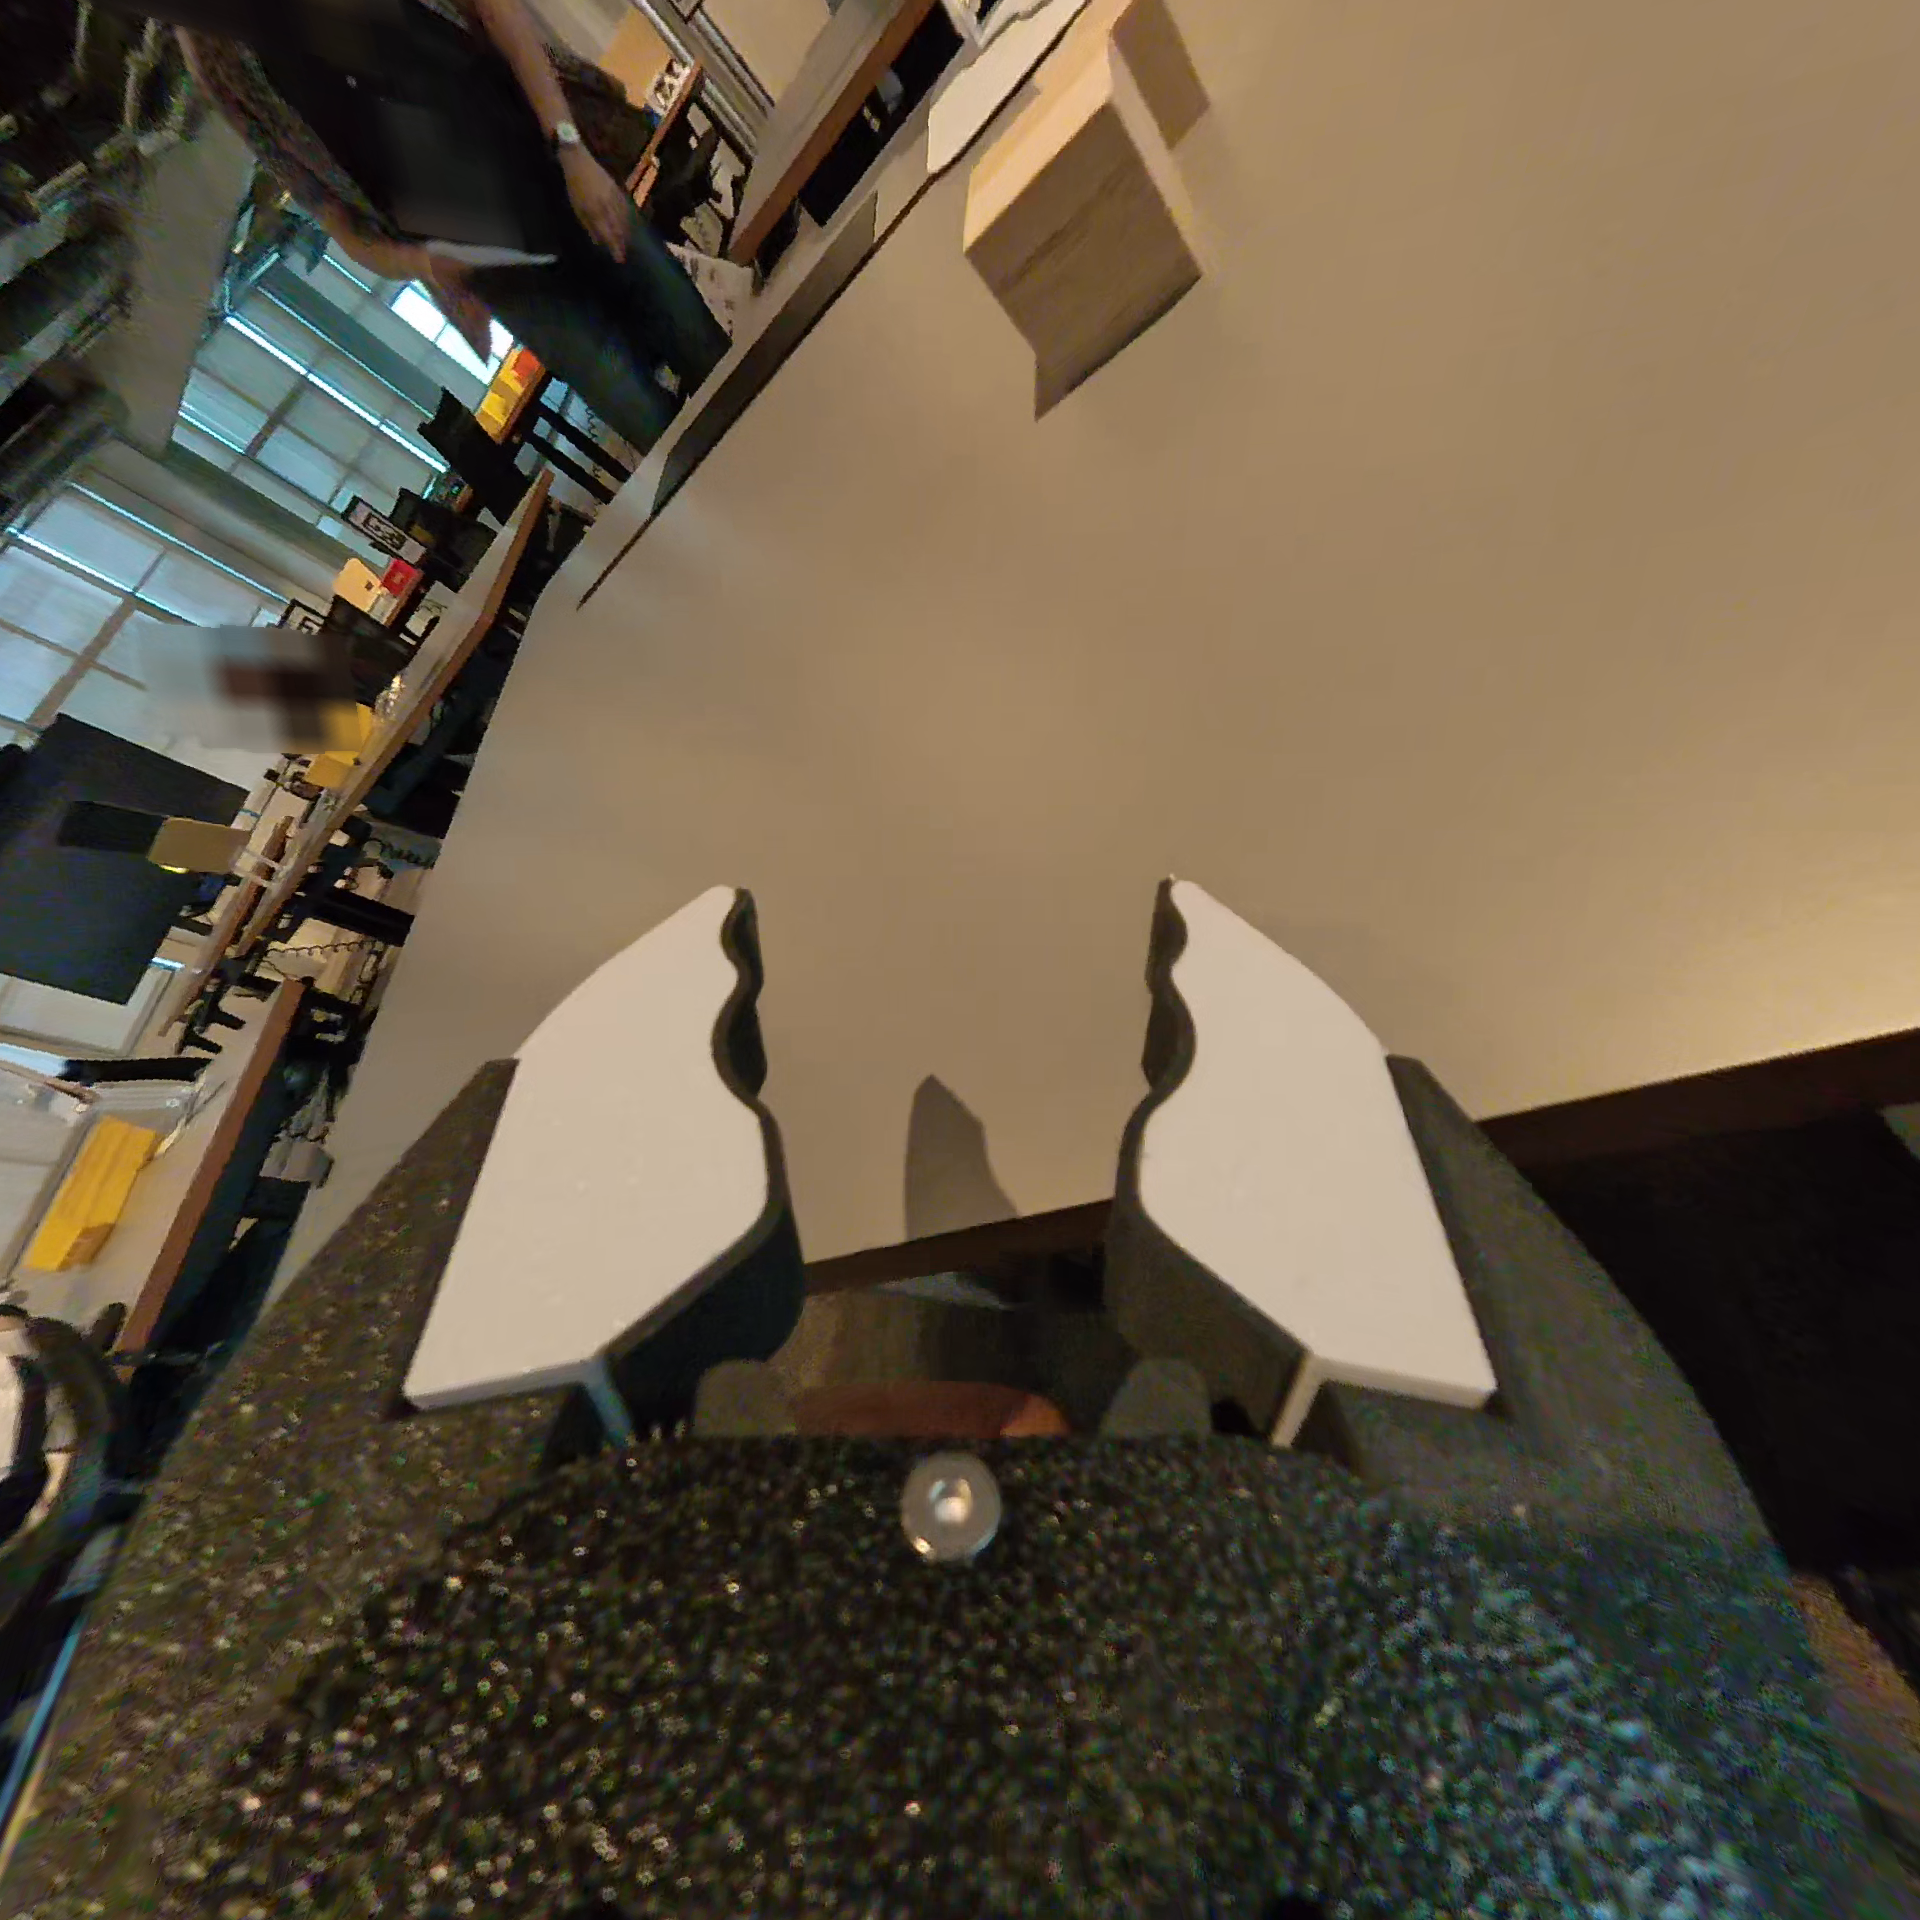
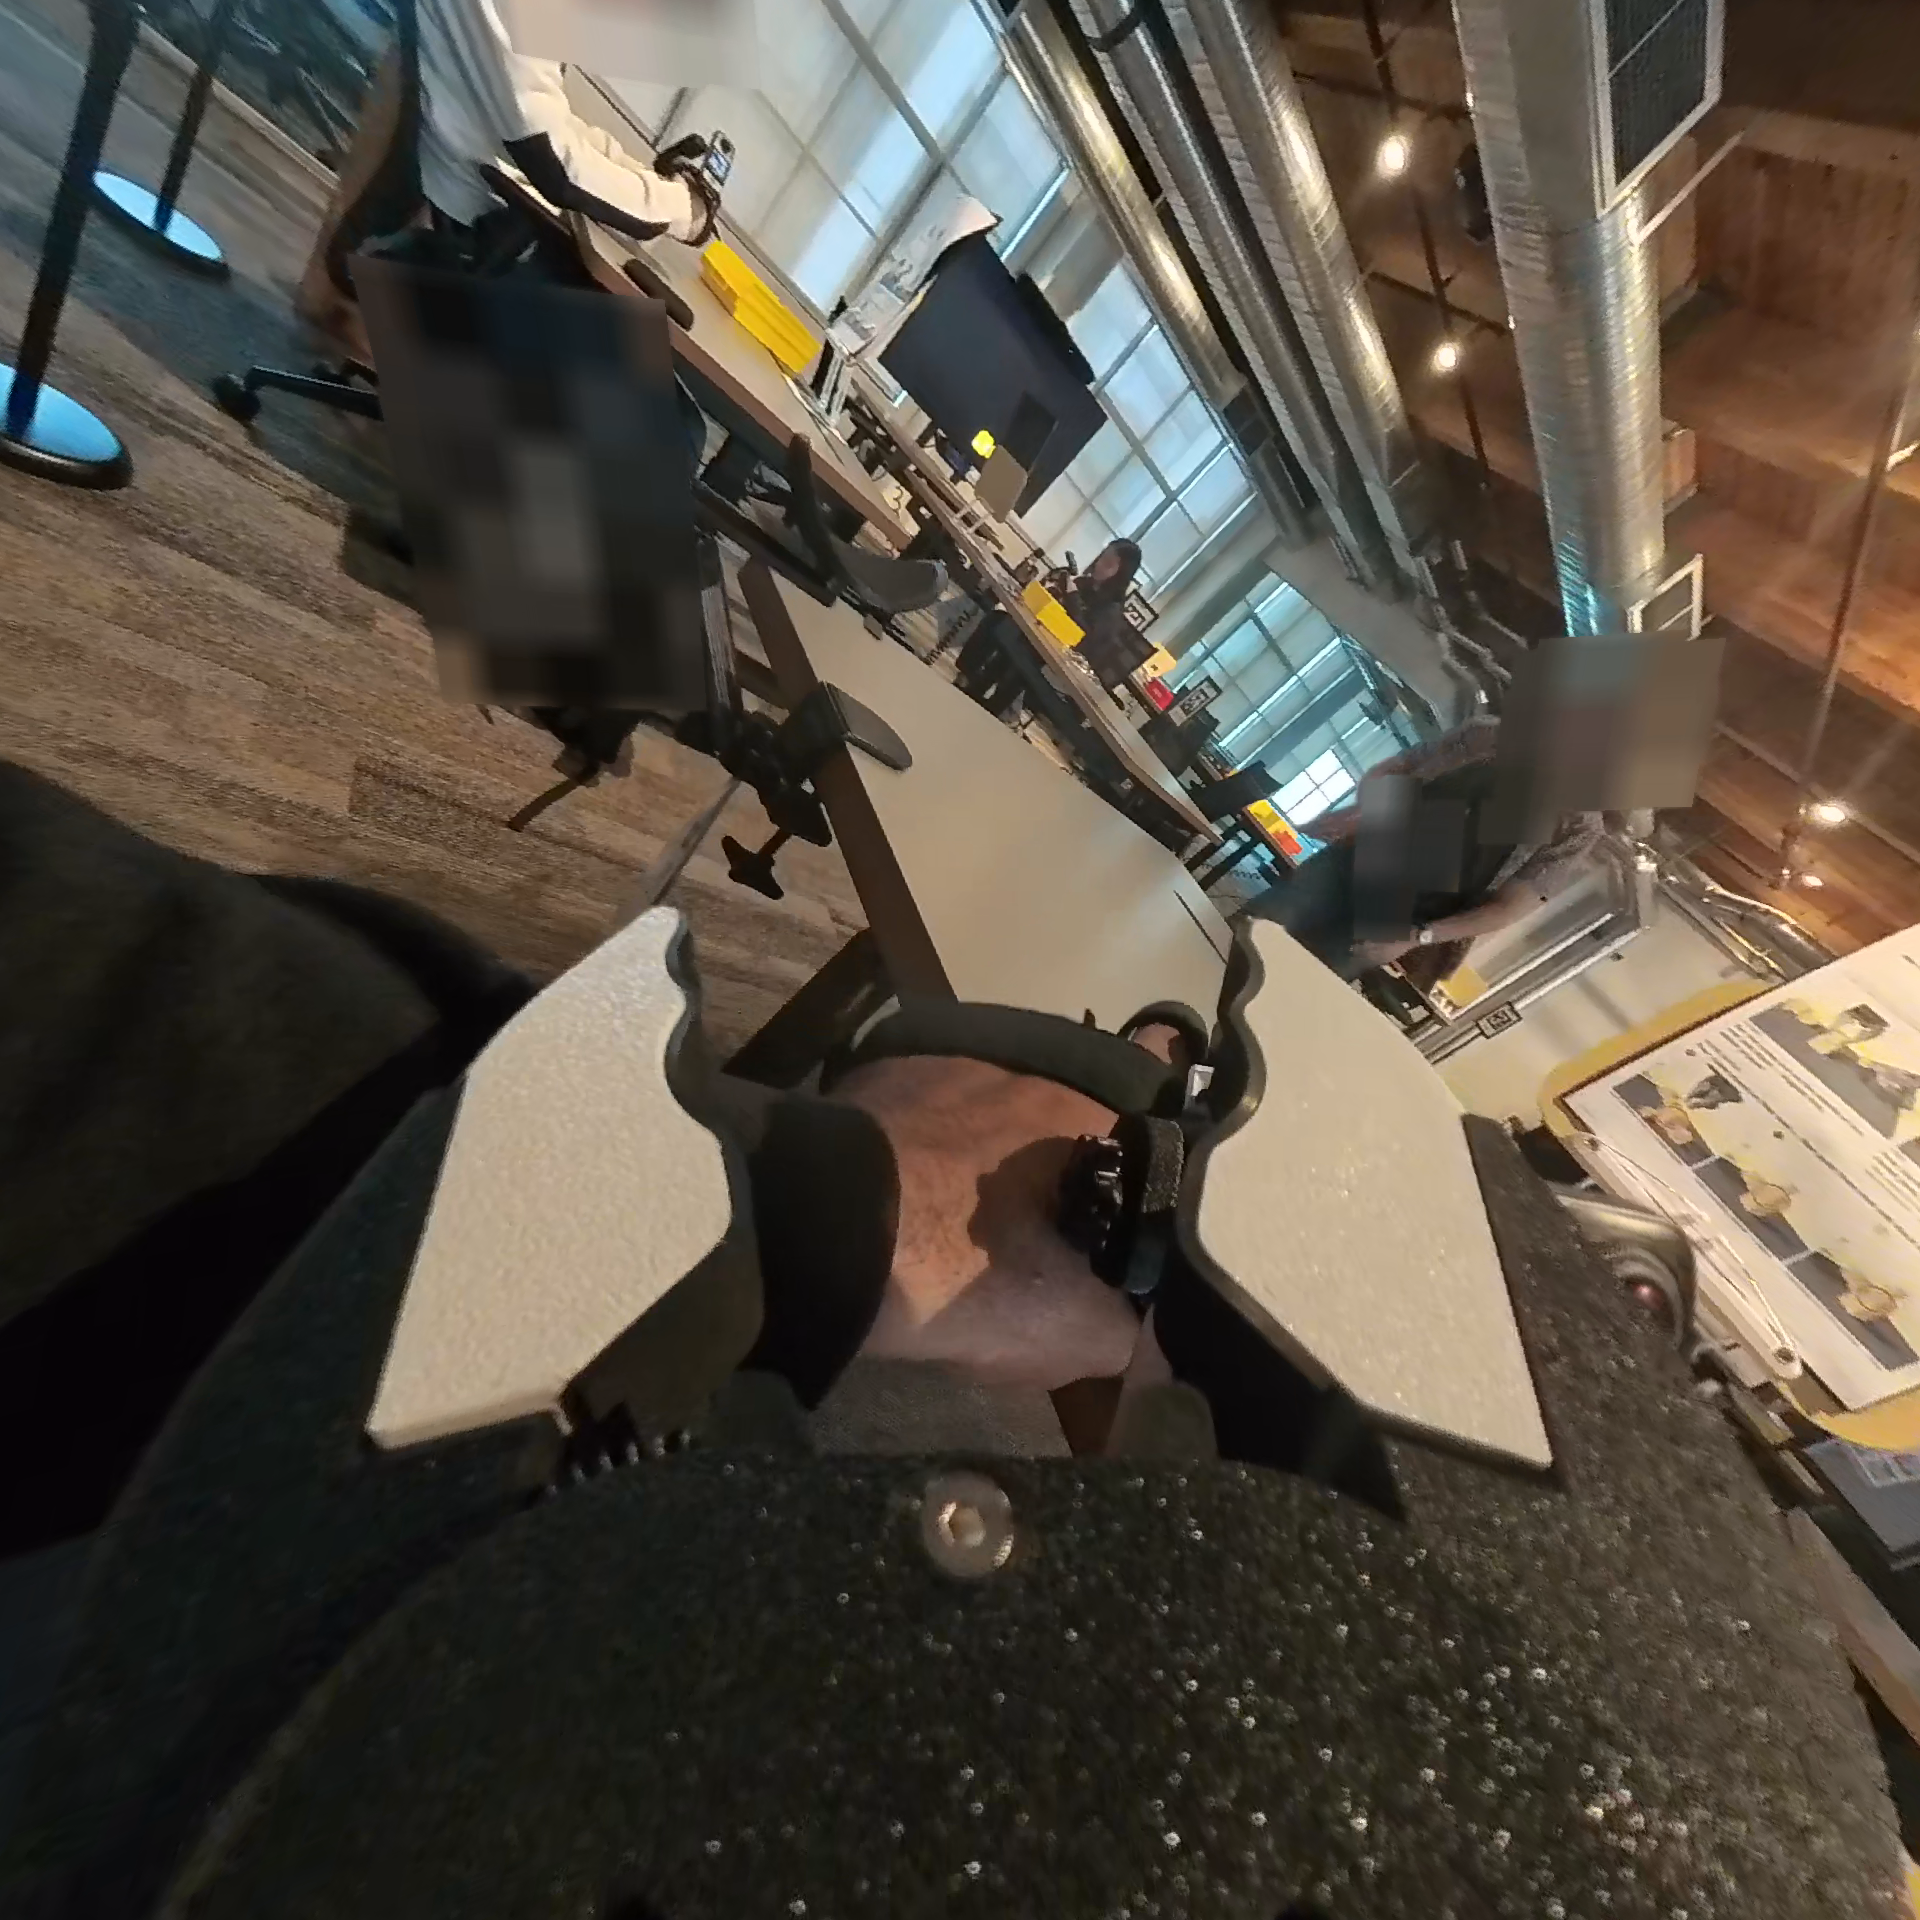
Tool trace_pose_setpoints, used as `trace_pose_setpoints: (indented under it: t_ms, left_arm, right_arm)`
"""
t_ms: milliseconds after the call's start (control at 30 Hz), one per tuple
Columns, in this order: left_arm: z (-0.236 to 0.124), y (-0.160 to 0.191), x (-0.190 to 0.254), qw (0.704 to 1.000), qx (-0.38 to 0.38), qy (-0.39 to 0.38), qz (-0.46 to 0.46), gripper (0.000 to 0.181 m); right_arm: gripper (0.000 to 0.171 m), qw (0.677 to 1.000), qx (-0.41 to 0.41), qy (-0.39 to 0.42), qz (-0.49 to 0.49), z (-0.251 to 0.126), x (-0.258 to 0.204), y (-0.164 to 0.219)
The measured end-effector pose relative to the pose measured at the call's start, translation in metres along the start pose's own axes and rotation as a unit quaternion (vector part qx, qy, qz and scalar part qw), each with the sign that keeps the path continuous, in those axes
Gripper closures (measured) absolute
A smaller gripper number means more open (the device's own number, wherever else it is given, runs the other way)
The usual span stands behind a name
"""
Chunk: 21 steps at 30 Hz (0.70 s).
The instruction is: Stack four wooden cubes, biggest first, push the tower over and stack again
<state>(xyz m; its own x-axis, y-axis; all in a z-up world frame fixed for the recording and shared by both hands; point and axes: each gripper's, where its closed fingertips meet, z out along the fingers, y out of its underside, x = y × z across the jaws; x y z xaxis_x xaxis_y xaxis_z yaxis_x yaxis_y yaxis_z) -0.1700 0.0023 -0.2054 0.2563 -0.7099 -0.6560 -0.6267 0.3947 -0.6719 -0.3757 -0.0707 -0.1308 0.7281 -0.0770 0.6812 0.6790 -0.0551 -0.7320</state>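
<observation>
A pale tabletop [image 1: 1195, 644] is seen to fill most of the left wrist view, running from the lower centre to the upper right of the frame, with its dark edge crossing at the lower right. The left gripper [image 1: 956, 904] is held over this surface at the lower centre, its two white fingers [image 1: 613, 1143] spread apart with nothing between them; only bare table and a shadow are seen in the gap. A stack of wooden cubes [image 1: 1086, 223] is found at the upper right of the same view, well apart from the gripper, a larger cube nearest and a smaller one against its far side at the top edge of the frame; how many cubes are in it cannot be told. A person's arm [image 1: 592, 177] is shown at the upper left, beyond the table's far edge.

In the right wrist view, the right gripper [image 2: 961, 930] is seen at the centre, jaws likewise spread and empty, with a hand [image 2: 987, 1226] in a dark strap lying behind the gap. A printed sheet [image 2: 1766, 1164] is seen at the right edge.
</observation>
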Motion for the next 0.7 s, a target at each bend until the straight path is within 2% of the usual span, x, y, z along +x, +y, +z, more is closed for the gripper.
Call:
trace_pose_setpoints:
  t_ms: [233,400,533,700]
  left_arm:
    - [-0.001,-0.015,0.021,0.998,0.021,0.030,-0.047,0.111]
    - [-0.003,-0.021,0.027,0.999,0.019,0.028,-0.018,0.109]
    - [-0.004,-0.022,0.027,1.000,0.011,0.014,0.011,0.099]
    - [-0.007,-0.022,0.028,1.000,0.009,0.006,0.019,0.095]
  right_arm:
    - [0.076,1.000,-0.014,-0.002,0.001,-0.008,0.004,0.008]
    - [0.075,1.000,-0.028,-0.001,-0.003,-0.014,0.007,0.013]
    - [0.073,0.999,-0.044,0.002,-0.008,-0.017,0.009,0.017]
    - [0.072,0.998,-0.060,0.003,-0.008,-0.019,0.007,0.019]
